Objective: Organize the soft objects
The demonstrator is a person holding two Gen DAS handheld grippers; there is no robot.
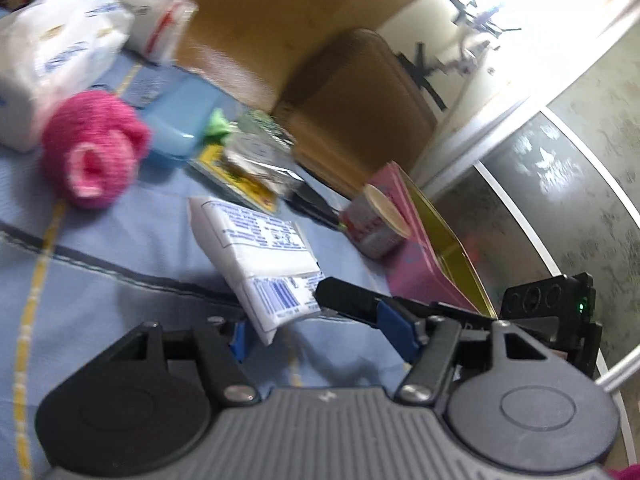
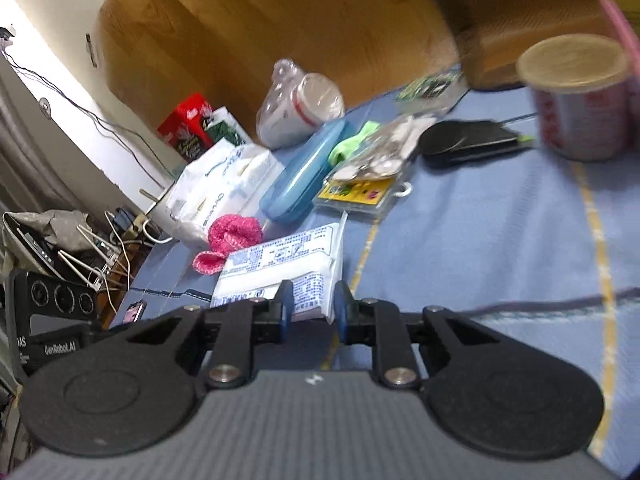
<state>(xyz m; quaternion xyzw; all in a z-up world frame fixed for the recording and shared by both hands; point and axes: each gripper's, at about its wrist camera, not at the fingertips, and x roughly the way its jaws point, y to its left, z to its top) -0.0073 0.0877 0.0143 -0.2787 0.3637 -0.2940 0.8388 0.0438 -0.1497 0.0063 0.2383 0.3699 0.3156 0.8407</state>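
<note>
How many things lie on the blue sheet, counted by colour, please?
White: 3, tissue pack, big tissue bag, wrapped roll
Pink: 2, knitted piece, box
Blue: 1, case
Black: 1, flat device
Red-and-white: 1, can
Yellow: 1, card pack
Green: 1, small scrap
Total: 10

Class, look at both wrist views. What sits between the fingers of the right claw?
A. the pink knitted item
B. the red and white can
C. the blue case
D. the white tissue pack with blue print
D: in the right wrist view the right claw has its fingers on either side of the near end of the white tissue pack.
</note>
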